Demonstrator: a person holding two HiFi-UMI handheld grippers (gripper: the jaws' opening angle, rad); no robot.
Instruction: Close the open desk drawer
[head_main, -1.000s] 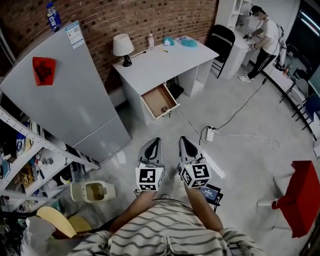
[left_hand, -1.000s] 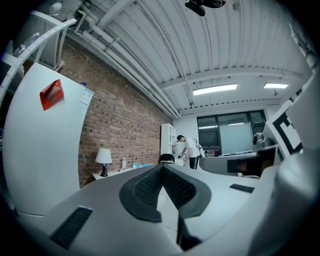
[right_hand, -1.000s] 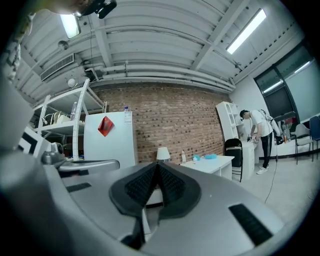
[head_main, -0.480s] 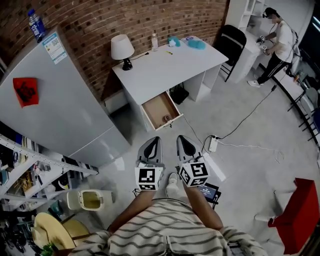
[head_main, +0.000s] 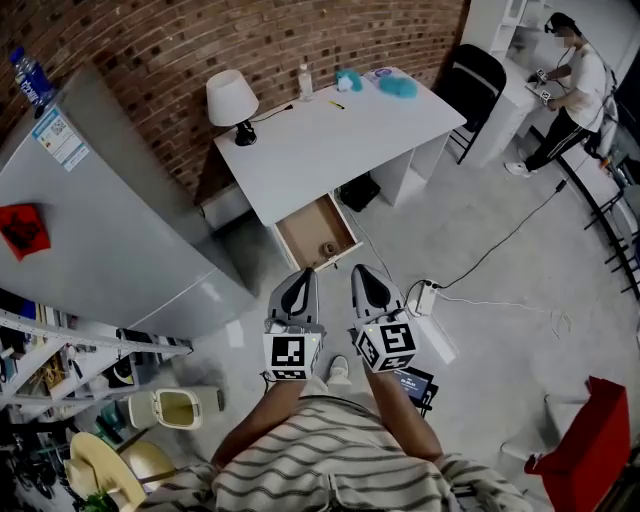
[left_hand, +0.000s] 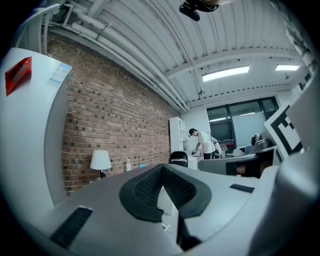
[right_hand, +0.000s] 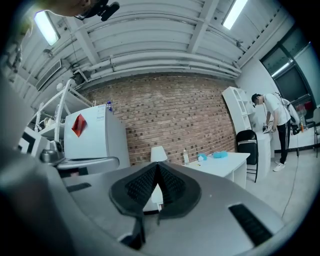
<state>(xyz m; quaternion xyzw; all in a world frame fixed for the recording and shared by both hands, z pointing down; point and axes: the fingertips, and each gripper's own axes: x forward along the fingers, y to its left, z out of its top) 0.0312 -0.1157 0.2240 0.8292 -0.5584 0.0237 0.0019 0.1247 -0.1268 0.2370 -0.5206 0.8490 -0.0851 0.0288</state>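
Note:
The white desk (head_main: 350, 135) stands against the brick wall. Its wooden drawer (head_main: 304, 228) is pulled out toward me, with a small round object (head_main: 328, 247) inside near its front. My left gripper (head_main: 305, 273) and right gripper (head_main: 357, 270) are held side by side, level, pointing at the drawer; their tips are just short of its front edge. Both are shut with nothing between the pads. In the left gripper view the left gripper (left_hand: 163, 168) shows its jaws meeting at the tip. The right gripper (right_hand: 158, 165) looks the same in its own view, with the desk (right_hand: 227, 161) beyond.
A grey fridge (head_main: 110, 220) stands left of the desk. A lamp (head_main: 227, 100), a bottle (head_main: 304, 80) and teal items (head_main: 396, 85) sit on the desk. A power strip (head_main: 431, 294) with cables lies on the floor at right. A person (head_main: 575, 85) stands far right.
I have come closer to the desk with both grippers; the open drawer now lies just ahead of their tips. Both stay shut, side by side.

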